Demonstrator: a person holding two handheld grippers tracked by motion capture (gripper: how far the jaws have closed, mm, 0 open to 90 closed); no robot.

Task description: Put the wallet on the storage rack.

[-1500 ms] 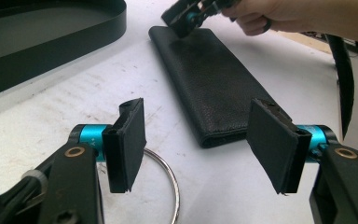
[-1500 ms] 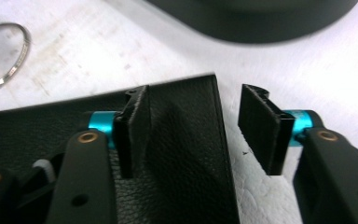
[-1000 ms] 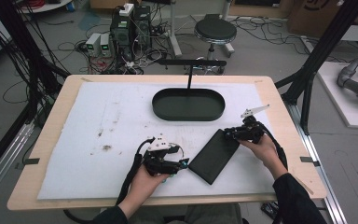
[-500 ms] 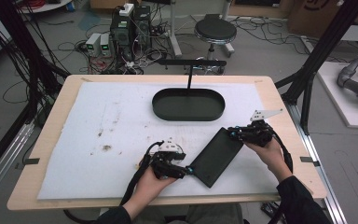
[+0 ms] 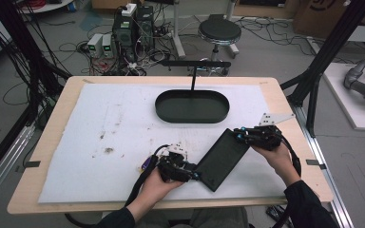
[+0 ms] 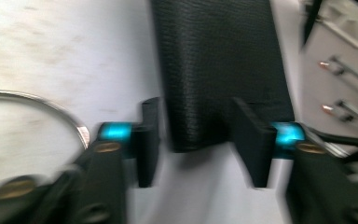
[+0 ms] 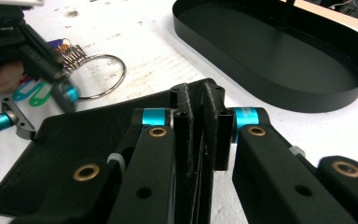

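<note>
right gripper (image 7: 200,135) is clamped on the black wallet (image 5: 222,158), left gripper (image 6: 193,140) has just been closing around its near end, pads not touching yet, so next it probably needs to squeeze.

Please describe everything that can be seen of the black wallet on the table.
The black wallet is a long, flat rectangular case that looks like grained leather. It lies slantwise on the white mat, in front of the oval black tray. The right gripper pinches its far corner between shut jaws and lifts that end a little; the layered edge shows there. The left gripper straddles its near end, and its jaws have just been closing; whether the pads already press cannot be told. A key ring lies beside it.
</note>
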